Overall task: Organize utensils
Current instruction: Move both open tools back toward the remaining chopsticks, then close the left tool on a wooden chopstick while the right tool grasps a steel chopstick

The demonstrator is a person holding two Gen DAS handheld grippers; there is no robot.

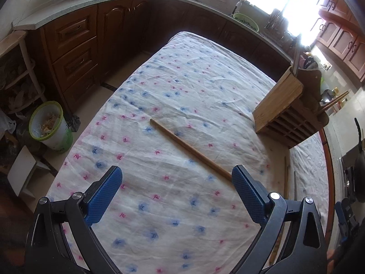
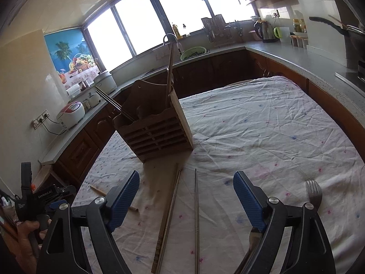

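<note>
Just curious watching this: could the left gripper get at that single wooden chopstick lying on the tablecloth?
Probably yes. The left gripper is open, and the wooden chopstick lies alone on the tablecloth, its near end by one finger, nothing over it.

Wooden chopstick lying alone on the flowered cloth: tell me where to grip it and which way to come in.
Take the wooden chopstick near its middle, from straight above, fingers set across its length. It lies flat and diagonal on the cloth, so only its long sides offer a pinch. The left gripper is open, with its near end by one pad; probably move forward first.

Home kitchen: cabinets (image 1: 75,52), sink faucet (image 2: 168,38), rice cooker (image 2: 71,114).
</note>
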